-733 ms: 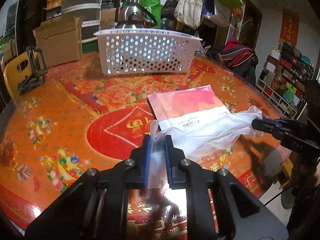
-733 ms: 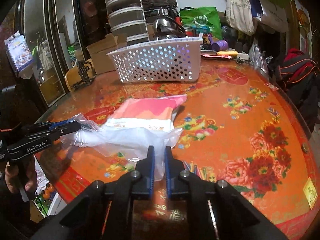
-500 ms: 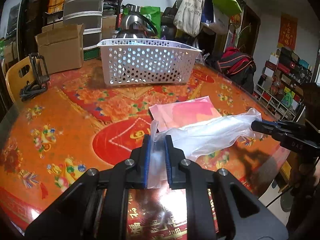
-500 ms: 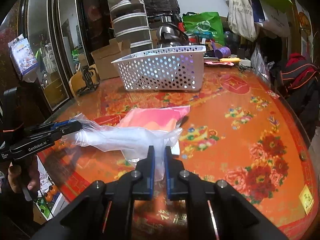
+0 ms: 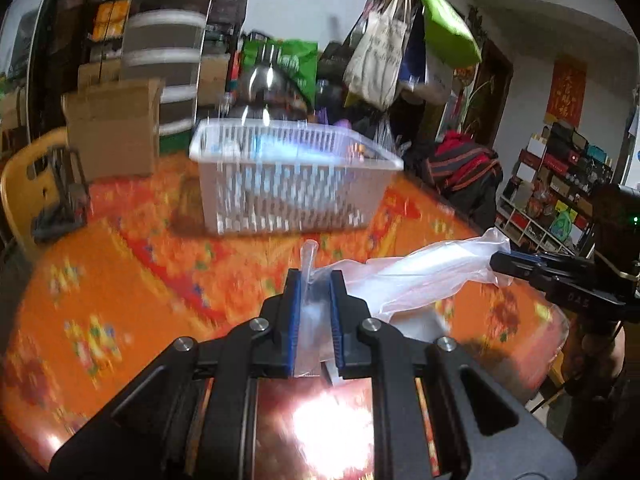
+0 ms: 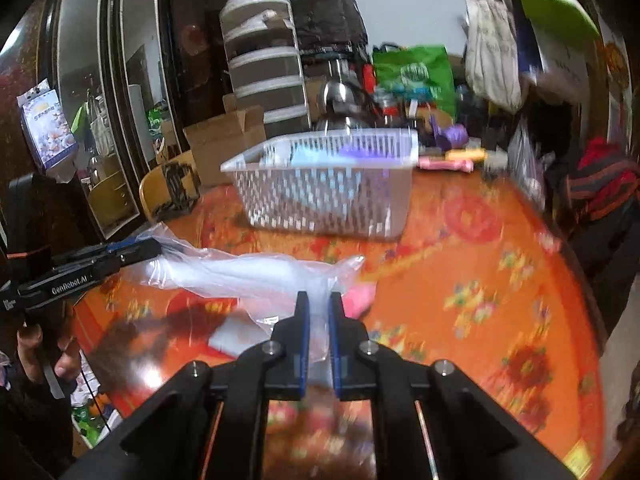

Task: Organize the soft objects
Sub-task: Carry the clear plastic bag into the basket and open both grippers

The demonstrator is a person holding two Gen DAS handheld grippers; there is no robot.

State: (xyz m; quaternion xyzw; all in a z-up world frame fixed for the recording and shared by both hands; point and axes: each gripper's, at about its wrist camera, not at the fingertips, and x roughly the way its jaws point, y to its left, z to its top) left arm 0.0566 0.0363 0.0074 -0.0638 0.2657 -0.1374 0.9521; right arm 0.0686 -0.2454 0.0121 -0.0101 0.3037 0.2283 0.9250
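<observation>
A clear plastic bag (image 5: 416,276) with a pink and white soft packet (image 6: 356,298) inside hangs stretched between both grippers above the orange table. My left gripper (image 5: 315,280) is shut on one end of the bag. My right gripper (image 6: 319,300) is shut on the other end (image 6: 256,274). Each gripper shows in the other's view: the right one (image 5: 520,266) at right, the left one (image 6: 132,250) at left. A white perforated basket (image 5: 294,184) stands ahead on the table; it also shows in the right wrist view (image 6: 332,188).
The round table (image 6: 480,280) has an orange floral cover. A cardboard box (image 5: 112,136), a yellow chair (image 5: 24,184) and stacked drawers (image 6: 264,68) stand behind the basket. Hanging bags (image 5: 384,52) and a shelf (image 5: 556,184) are at right.
Both grippers have risen and moved toward the basket, lifting the bag and its packet off the table. The basket looks closer and the view is blurred by motion.
</observation>
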